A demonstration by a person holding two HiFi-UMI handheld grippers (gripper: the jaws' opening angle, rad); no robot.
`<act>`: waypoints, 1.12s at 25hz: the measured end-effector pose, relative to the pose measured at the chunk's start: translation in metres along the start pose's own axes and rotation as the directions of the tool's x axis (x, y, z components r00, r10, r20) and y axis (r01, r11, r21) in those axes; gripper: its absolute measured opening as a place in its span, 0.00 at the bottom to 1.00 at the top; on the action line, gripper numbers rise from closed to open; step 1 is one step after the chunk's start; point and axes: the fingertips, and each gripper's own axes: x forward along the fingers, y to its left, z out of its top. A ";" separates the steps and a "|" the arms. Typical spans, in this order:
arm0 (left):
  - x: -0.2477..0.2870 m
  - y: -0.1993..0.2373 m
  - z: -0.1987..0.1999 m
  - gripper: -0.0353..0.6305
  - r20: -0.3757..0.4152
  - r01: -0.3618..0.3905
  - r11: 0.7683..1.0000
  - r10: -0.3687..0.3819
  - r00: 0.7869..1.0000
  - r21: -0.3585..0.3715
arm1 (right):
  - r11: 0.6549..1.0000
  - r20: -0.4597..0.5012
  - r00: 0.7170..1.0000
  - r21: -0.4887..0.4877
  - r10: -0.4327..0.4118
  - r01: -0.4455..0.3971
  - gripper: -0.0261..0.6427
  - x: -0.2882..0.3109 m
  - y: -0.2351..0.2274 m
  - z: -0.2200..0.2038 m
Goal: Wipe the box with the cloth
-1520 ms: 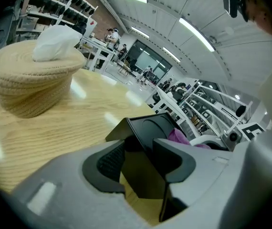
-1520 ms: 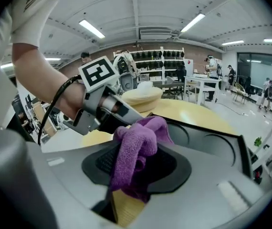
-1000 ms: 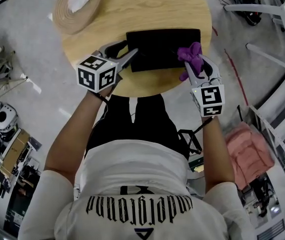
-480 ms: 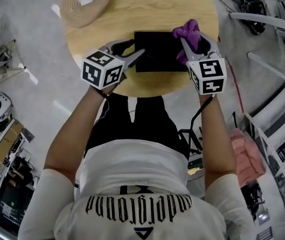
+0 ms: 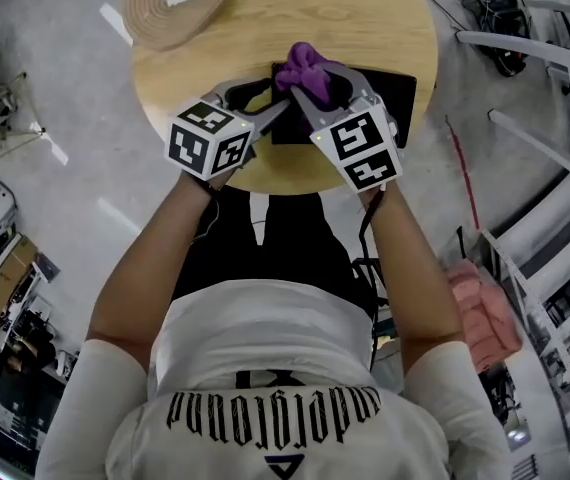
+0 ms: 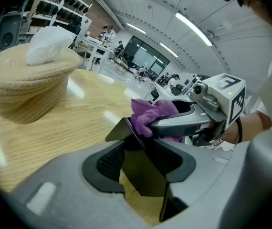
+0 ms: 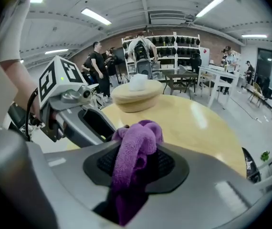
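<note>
A flat black box (image 5: pixel 399 90) lies on the round wooden table (image 5: pixel 265 18). My left gripper (image 5: pixel 269 105) is shut on the box's left edge; in the left gripper view the box (image 6: pixel 148 173) stands wedged between the jaws. My right gripper (image 5: pixel 310 76) is shut on a bunched purple cloth (image 5: pixel 305 64) over the left part of the box's top, close to the left gripper's fingertips. In the right gripper view the cloth (image 7: pixel 133 151) fills the gap between the jaws and hides the box beneath. The left gripper view shows the cloth (image 6: pixel 148 116) right at the box's upper corner.
A woven basket (image 5: pixel 170 3) holding white tissue sits at the table's far left. The table's near edge runs just under both grippers. White furniture frames (image 5: pixel 555 58) stand to the right, and a pink bundle (image 5: pixel 485 308) lies on the floor.
My right gripper has carried the purple cloth leftward across the box, from its right end to its left part. The left gripper has kept its hold on the box's left edge.
</note>
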 end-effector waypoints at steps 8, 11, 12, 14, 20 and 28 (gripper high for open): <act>0.000 0.001 -0.001 0.36 0.000 0.005 1.000 -0.005 1.000 -0.003 | 0.966 -0.043 0.980 0.164 -0.194 0.198 0.24 -0.075 -0.083 -0.067; 0.002 0.001 -0.001 0.36 -0.001 0.004 1.000 -0.004 1.000 0.000 | 0.947 -0.039 0.977 0.242 -0.210 0.213 0.24 -0.084 -0.090 -0.077; 0.002 0.001 -0.001 0.36 -0.002 0.003 1.000 -0.003 1.000 0.001 | 0.949 -0.053 0.975 0.225 -0.215 0.221 0.24 -0.082 -0.088 -0.077; 0.002 0.001 0.000 0.36 -0.002 0.001 1.000 -0.001 1.000 0.000 | 0.958 -0.080 0.972 0.167 -0.221 0.231 0.24 -0.073 -0.080 -0.074; 0.002 0.001 0.000 0.35 0.006 -0.009 1.000 0.009 1.000 -0.008 | 0.985 -0.056 0.989 0.100 -0.134 0.139 0.24 -0.037 -0.027 -0.042; 0.002 0.002 0.000 0.35 0.011 -0.020 1.000 0.020 1.000 -0.022 | 0.996 -0.069 0.996 0.067 -0.051 0.056 0.24 -0.025 0.033 -0.045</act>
